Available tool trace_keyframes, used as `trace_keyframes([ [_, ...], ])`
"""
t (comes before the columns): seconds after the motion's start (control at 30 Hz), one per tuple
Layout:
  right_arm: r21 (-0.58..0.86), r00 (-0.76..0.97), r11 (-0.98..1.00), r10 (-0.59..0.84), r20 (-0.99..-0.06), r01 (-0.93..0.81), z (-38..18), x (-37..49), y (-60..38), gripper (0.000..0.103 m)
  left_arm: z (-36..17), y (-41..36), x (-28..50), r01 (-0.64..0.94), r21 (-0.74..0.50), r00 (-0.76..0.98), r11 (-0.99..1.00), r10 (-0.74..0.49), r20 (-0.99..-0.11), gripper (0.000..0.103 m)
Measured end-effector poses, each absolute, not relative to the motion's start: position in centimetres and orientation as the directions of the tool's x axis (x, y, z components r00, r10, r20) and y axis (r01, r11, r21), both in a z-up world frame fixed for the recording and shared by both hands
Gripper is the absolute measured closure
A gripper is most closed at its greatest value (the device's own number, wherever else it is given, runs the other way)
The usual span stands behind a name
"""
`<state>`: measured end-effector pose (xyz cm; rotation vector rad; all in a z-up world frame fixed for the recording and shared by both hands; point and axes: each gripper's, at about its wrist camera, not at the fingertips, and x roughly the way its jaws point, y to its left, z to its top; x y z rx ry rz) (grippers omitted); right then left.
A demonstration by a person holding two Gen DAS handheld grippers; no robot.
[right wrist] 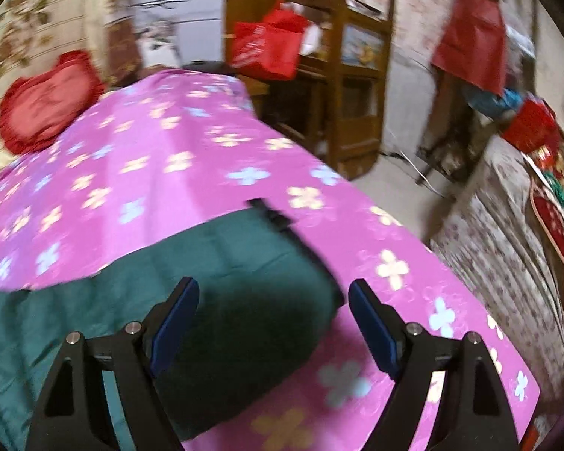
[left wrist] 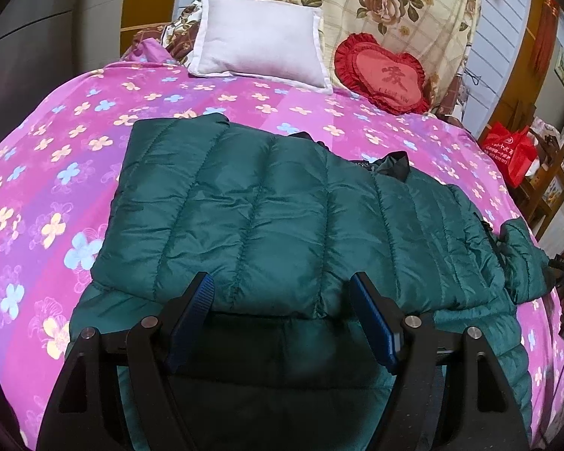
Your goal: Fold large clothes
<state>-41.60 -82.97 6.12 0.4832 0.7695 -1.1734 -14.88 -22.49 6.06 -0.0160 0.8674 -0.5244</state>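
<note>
Green jacket (left wrist: 267, 203) (partly folded) lies on flowered bedspread (left wrist: 56, 173).

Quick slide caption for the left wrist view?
Open left gripper above dark green quilted puffer jacket on pink floral bedsheet.

Quilted jacket (left wrist: 267, 203) ahead of left hand-held gripper (left wrist: 282, 319): slick synthetic cloth, faint sheen, stitched puffy channels. Bedspread (left wrist: 56, 173) left of it: smooth printed cloth, flowers, soft lustre. White pillow (left wrist: 259, 49) far ahead: matt woven cloth. Heart cushion (left wrist: 383, 75): red satin-like cloth, ruffled edge. Gripper frame: matt black plastic, bright metal pins; finger pads (left wrist: 376, 323) blue, ribbed. Cabinet (right wrist: 357, 86) beyond right hand-held gripper (right wrist: 274, 323): varnished wood.
</note>
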Motion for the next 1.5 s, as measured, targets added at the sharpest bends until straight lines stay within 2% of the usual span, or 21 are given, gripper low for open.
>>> trace_keyframes([
  [0.27,0.052,0.197,0.273,-0.54,-0.818,0.961,2.5,-42.8,-87.2,0.018,5.7,-22.9,-15.1,0.438,-0.194,0.534,0.878,-0.428,-0.729,0.046],
  [0.37,0.09,0.252,0.315,-0.522,-0.815,0.945,2.1,-42.2,-86.7,0.047,5.7,-23.0,-15.1,0.441,-0.19,0.535,0.877,-0.427,-0.729,0.046],
  [0.4,0.099,0.274,0.34,-0.517,-0.811,0.935,2.2,-41.9,-86.4,0.068,5.8,-22.9,-15.2,0.442,-0.191,0.533,0.876,-0.428,-0.73,0.046],
  [0.43,0.109,0.291,0.357,-0.51,-0.809,0.928,2.4,-41.7,-86.2,0.081,5.8,-22.9,-15.2,0.441,-0.193,0.532,0.876,-0.429,-0.73,0.046],
  [0.5,0.122,0.324,0.394,-0.503,-0.801,0.911,3.6,-41.4,-85.5,0.086,6.1,-22.8,-15.3,0.44,-0.197,0.531,0.876,-0.431,-0.73,0.046],
  [0.73,0.246,0.537,0.538,-0.493,-0.684,0.807,12.1,-41.9,-80.9,0.087,8.6,-21.9,-16.2,0.44,-0.166,0.571,0.882,-0.418,-0.706,0.046],
  [0.93,0.341,0.722,0.706,-0.345,-0.6,0.621,19.8,-38.7,-73.2,0.089,10.0,-21.2,-15.5,0.44,-0.141,0.549,0.887,-0.39,-0.74,0.046],
  [1.03,0.348,0.772,0.786,-0.242,-0.587,0.511,21.8,-35.5,-68.1,0.089,10.1,-20.6,-14.7,0.433,-0.136,0.545,0.891,-0.378,-0.748,0.046],
  [1.17,0.365,0.798,0.855,-0.091,-0.595,0.369,22.4,-30.2,-61.2,0.089,9.3,-18.7,-13.6,0.38,-0.217,0.522,0.899,-0.402,-0.752,0.046],
  [1.27,0.395,0.787,0.88,0.041,-0.616,0.264,20.8,-25.0,-55.6,0.09,8.8,-17.5,-12.8,0.357,-0.256,0.503,0.898,-0.416,-0.758,0.046],
  [1.3,0.407,0.783,0.882,0.075,-0.618,0.237,20.2,-23.7,-54.1,0.094,8.8,-17.1,-12.7,0.352,-0.262,0.505,0.899,-0.418,-0.755,0.046],
  [1.4,0.458,0.751,0.875,0.196,-0.631,0.156,17.4,-18.8,-48.9,0.094,8.7,-15.8,-12.2,0.322,-0.28,0.525,0.904,-0.417,-0.742,0.046],
  [1.5,0.407,0.711,0.907,0.213,-0.671,0.113,15.0,-15.4,-44.2,0.094,8.2,-15.1,-11.5,0.311,-0.288,0.512,0.906,-0.415,-0.752,0.046],
])
